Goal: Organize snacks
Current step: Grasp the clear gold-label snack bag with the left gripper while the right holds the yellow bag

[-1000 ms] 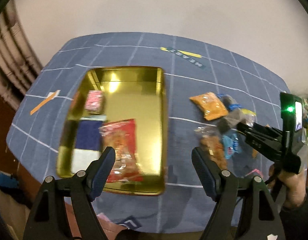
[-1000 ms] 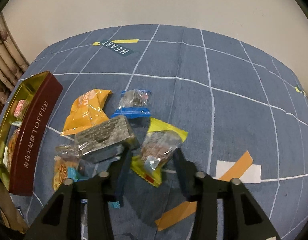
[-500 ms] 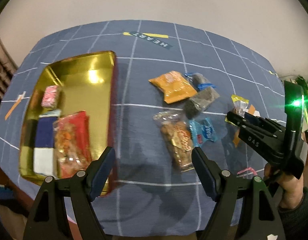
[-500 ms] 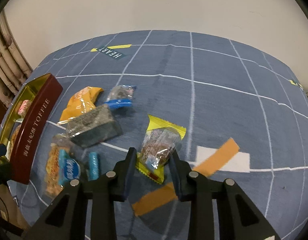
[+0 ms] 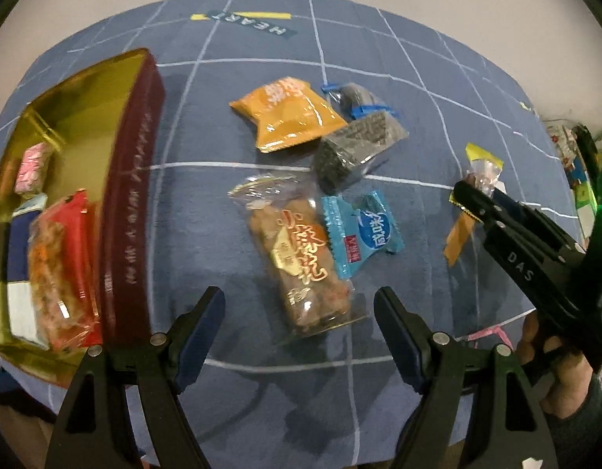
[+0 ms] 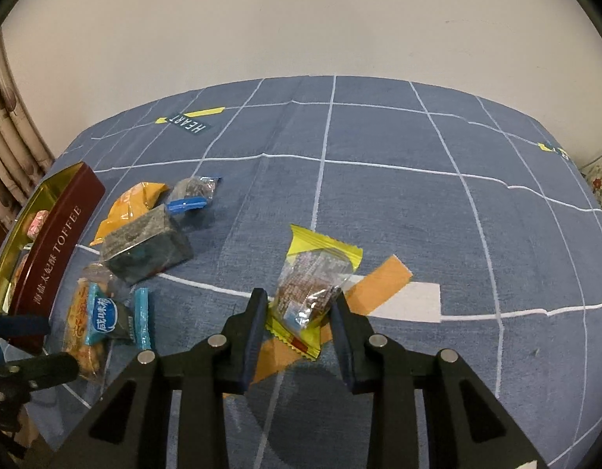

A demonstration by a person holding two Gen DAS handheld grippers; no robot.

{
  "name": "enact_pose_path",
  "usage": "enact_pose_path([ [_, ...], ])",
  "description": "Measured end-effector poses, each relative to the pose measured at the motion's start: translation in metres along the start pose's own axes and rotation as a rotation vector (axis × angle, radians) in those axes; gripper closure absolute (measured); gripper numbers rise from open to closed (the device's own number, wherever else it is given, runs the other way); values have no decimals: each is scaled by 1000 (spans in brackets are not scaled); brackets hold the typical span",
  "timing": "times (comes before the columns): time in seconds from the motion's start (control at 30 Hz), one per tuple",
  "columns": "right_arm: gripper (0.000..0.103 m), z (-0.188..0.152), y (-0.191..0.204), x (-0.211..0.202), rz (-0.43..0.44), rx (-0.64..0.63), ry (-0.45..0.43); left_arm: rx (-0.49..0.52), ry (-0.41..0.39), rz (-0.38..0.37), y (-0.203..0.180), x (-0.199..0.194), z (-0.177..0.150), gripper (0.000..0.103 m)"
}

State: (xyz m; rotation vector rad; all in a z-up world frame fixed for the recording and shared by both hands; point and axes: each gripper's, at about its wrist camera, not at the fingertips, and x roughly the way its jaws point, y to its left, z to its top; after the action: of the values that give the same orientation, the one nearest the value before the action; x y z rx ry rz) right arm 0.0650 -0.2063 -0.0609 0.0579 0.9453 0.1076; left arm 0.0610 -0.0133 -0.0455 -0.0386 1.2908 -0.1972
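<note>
My right gripper (image 6: 299,308) is shut on a yellow-edged clear snack packet (image 6: 314,285) and holds it above the blue cloth; it also shows in the left wrist view (image 5: 481,172). My left gripper (image 5: 299,312) is open and empty, just short of a long clear packet of brown snacks (image 5: 297,258). Beside that lie a light blue packet (image 5: 363,230), a grey block-shaped packet (image 5: 355,148), an orange packet (image 5: 289,113) and a small blue-edged packet (image 5: 353,97). The gold tin (image 5: 133,179) at the left holds a red packet (image 5: 62,273), a pink sweet (image 5: 33,164) and a blue-white packet.
The table has a blue cloth with white grid lines (image 6: 418,203). Orange and white tape strips (image 6: 383,281) lie under the held packet. A pale wall stands behind the table. The tin's dark red side reads TOFFEE (image 6: 54,250). The right gripper's body (image 5: 535,269) fills the right side.
My right gripper closed on the yellow-edged packet and lifted it away from the pile. My left gripper swung right from over the tin to the loose snacks.
</note>
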Motion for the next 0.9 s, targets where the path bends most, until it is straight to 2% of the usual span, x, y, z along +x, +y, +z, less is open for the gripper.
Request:
enact_pose_path([
  [0.2,70,-4,-1,-2,6,7,-12,13,4,42,-3,15,10,28],
  [0.43,70,-5,-1,-2,2,0,-24,23,-9,82,5,13,17,28],
  [0.6,70,-5,-1,-2,1,1,-28,75,-33,121,5,5,10,40],
  [0.67,70,-5,0,-2,-1,0,-28,89,-32,111,1,4,10,52],
  [0.73,70,-5,0,-2,-1,-1,-29,106,-27,103,-1,5,10,57],
  [0.9,70,-5,-1,-2,0,-2,-30,104,-28,105,0,8,13,57],
])
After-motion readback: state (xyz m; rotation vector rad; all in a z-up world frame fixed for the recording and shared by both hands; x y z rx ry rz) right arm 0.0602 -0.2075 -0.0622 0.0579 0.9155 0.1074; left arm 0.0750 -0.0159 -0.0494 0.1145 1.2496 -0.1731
